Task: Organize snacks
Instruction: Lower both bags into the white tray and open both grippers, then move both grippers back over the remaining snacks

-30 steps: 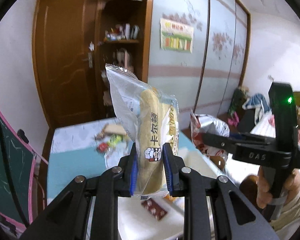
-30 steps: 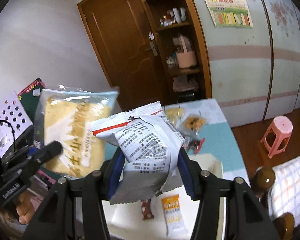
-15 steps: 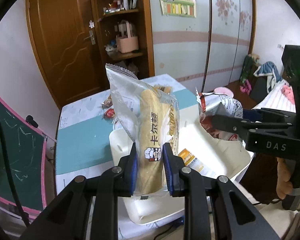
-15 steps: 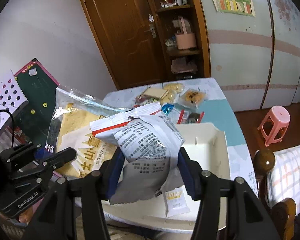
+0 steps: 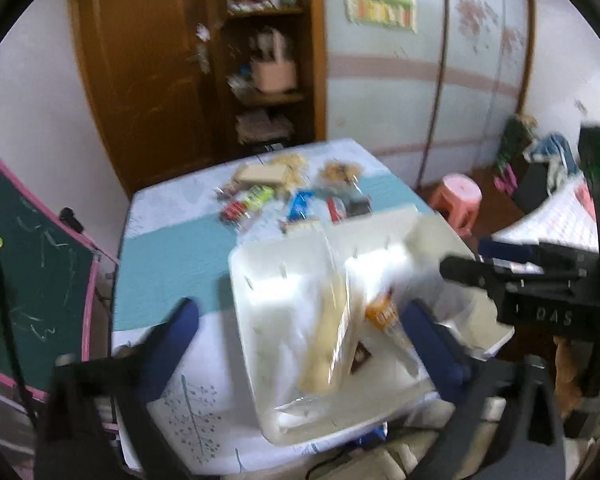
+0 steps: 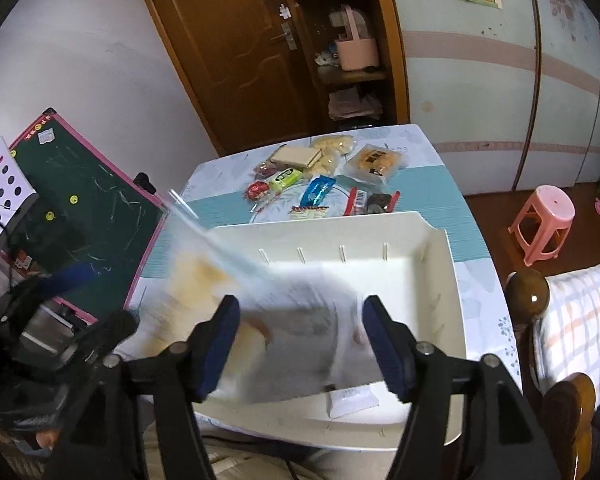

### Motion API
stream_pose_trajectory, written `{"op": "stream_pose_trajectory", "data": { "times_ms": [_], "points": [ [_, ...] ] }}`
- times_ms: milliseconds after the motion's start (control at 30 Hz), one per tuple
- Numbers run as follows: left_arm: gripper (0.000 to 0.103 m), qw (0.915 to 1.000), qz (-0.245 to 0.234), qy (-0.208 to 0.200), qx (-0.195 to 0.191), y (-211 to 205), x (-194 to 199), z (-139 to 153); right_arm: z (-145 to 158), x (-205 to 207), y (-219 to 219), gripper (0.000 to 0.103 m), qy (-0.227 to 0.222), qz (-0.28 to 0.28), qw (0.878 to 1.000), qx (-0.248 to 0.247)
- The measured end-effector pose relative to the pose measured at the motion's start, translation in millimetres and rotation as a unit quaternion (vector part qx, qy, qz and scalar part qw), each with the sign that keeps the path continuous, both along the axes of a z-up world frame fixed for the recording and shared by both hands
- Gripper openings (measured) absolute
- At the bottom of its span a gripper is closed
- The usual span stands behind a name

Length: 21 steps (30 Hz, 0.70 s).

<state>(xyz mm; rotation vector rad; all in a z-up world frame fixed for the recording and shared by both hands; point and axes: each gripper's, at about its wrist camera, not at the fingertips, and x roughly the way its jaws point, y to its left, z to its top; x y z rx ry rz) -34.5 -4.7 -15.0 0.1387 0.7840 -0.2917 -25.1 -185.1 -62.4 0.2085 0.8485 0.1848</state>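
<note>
A white tray (image 5: 260, 280) (image 6: 440, 264) stands on the table's near end. My left gripper (image 5: 300, 320) is open wide above it; the clear cake packet (image 5: 324, 344) is blurred, loose between the jaws, over the tray. My right gripper (image 6: 300, 340) is open too; the white-and-grey snack bag (image 6: 300, 332) is blurred between its jaws, over the tray, with the cake packet (image 6: 196, 280) beside it on the left. A small white sachet (image 6: 352, 398) lies in the tray. The right gripper's body shows in the left wrist view (image 5: 540, 288).
Several loose snacks lie on the table beyond the tray, among them a blue packet (image 6: 318, 192), a green one (image 6: 285, 178) and a cookie bag (image 6: 374, 162). A green chalkboard (image 6: 80, 200) leans at the left. A pink stool (image 6: 544, 220) and a bed (image 6: 580, 320) are at the right.
Both grippers have opened and tilted down toward the tray. The cake packet and the snack bag have been let go and are dropping, blurred, into the tray.
</note>
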Motion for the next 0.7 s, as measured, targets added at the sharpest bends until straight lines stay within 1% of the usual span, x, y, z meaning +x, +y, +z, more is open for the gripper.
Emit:
{"op": "stream_pose_trajectory", "data": {
  "times_ms": [67, 100, 300, 400, 700],
  "points": [
    [0.102, 1.0000, -0.001, -0.007, 0.000, 0, -1, 2, 1, -1, 0, 0.072, -0.004, -0.002, 1.000, -0.001],
    [0.102, 0.9999, 0.002, -0.009, 0.006, -1, 0, 2, 1, -2, 0, 0.073, -0.006, -0.002, 1.000, -0.001],
    [0.102, 0.9996, 0.006, 0.014, 0.024, -4, 8, -10, 1, -1, 7, 0.073, -0.003, 0.007, 1.000, -0.010],
    [0.102, 0.9997, 0.008, 0.019, 0.015, -3, 10, -11, 0, -1, 8, 0.073, -0.001, 0.010, 1.000, -0.013],
    [0.102, 0.9994, 0.011, 0.028, 0.014, -1, 16, -17, -10, 8, 12, 0.073, 0.023, 0.019, 0.999, -0.012]
  ]
}}
